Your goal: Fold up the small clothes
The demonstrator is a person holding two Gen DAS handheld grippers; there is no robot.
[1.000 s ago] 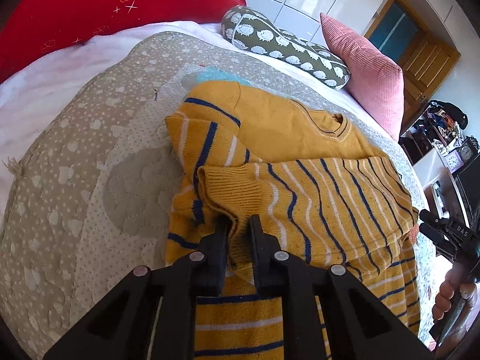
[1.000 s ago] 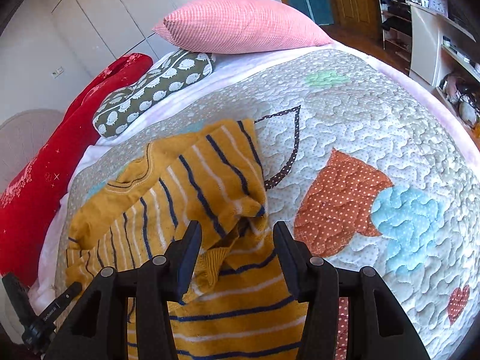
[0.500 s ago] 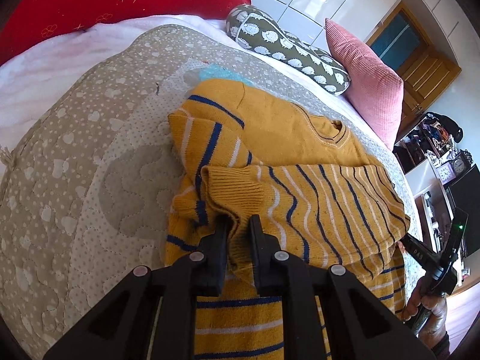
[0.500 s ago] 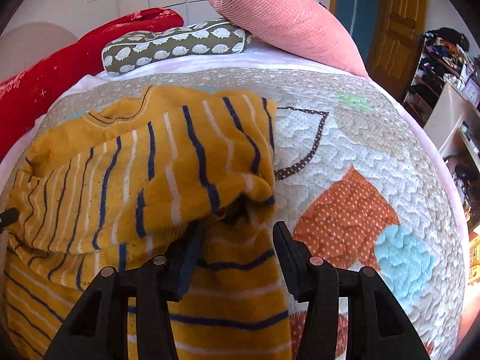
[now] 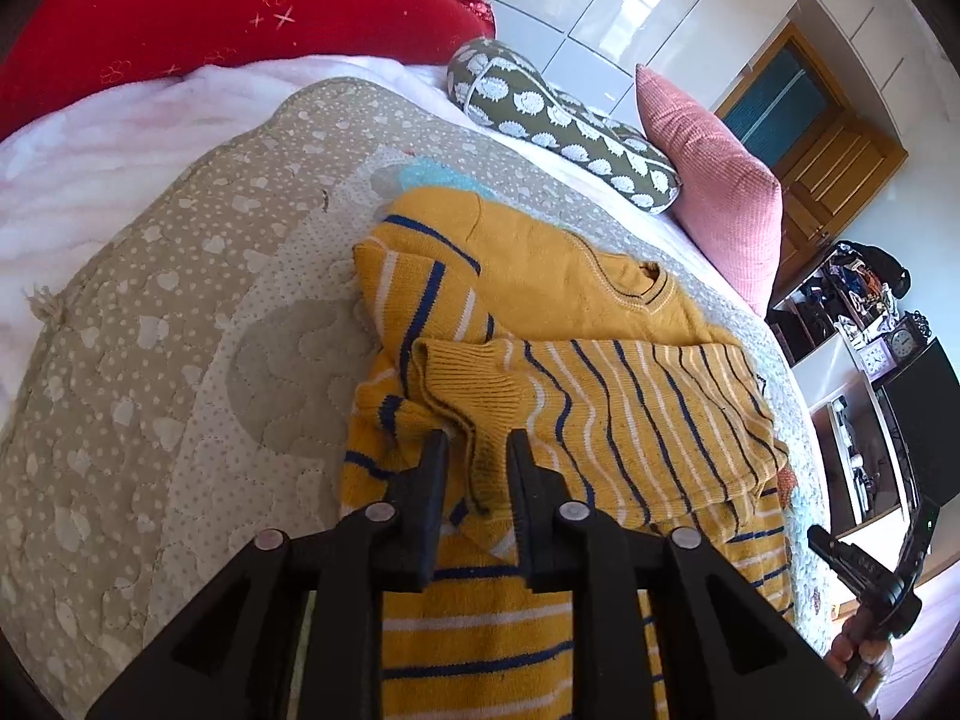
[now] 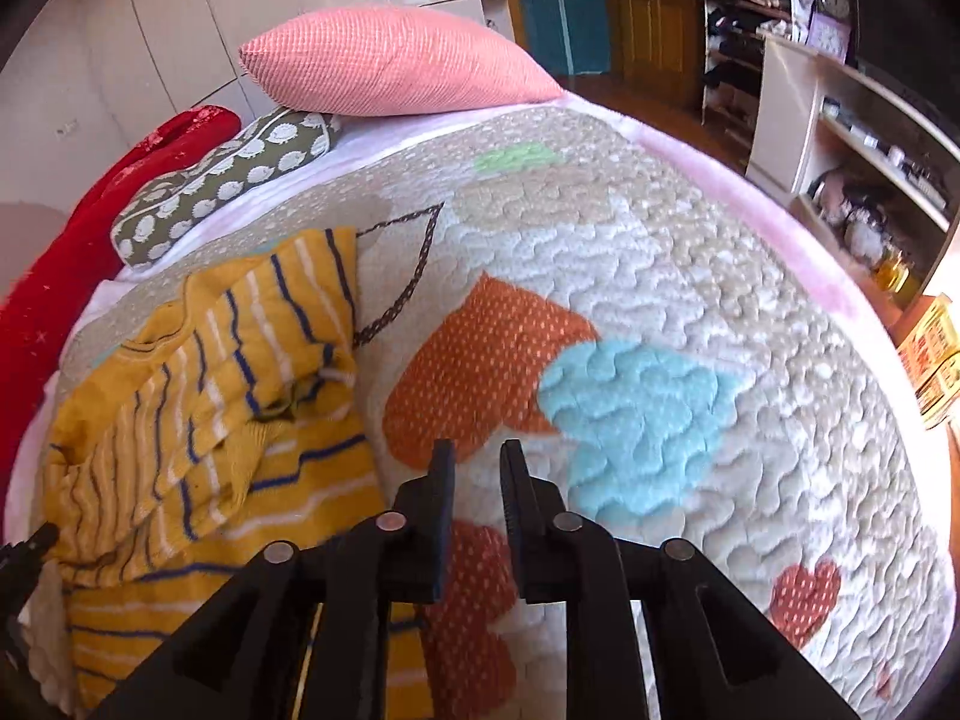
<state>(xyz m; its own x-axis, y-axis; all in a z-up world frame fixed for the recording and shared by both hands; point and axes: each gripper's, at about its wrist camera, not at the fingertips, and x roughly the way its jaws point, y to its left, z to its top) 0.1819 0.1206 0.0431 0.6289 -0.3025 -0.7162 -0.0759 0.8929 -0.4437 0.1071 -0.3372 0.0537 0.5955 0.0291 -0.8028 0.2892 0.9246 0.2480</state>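
The left gripper (image 5: 477, 450) has its fingers pinched in on the ribbed cuff (image 5: 474, 378) of the yellow striped sweater (image 5: 630, 420), with knit bunched up in the narrow gap between them. The sleeve is laid across the sweater's chest, so it looks like he's holding the cuff down to set that fold (best guess from how it lies). The sweater sits on the quilted bedspread (image 5: 180, 360), collar pointing toward the pillows.

The right gripper (image 6: 477, 462) has nothing in it: fingers nearly together with a slim gap, hovering over the orange patch (image 6: 480, 360) of the quilt, just beside the sweater's edge.

The left view shows the grip and the neckline (image 5: 636, 288), which the right one can't. The right view instead shows the sweater's rumpled right side and all the bare quilt next to it, plus the pink pillow (image 6: 390, 69) behind.
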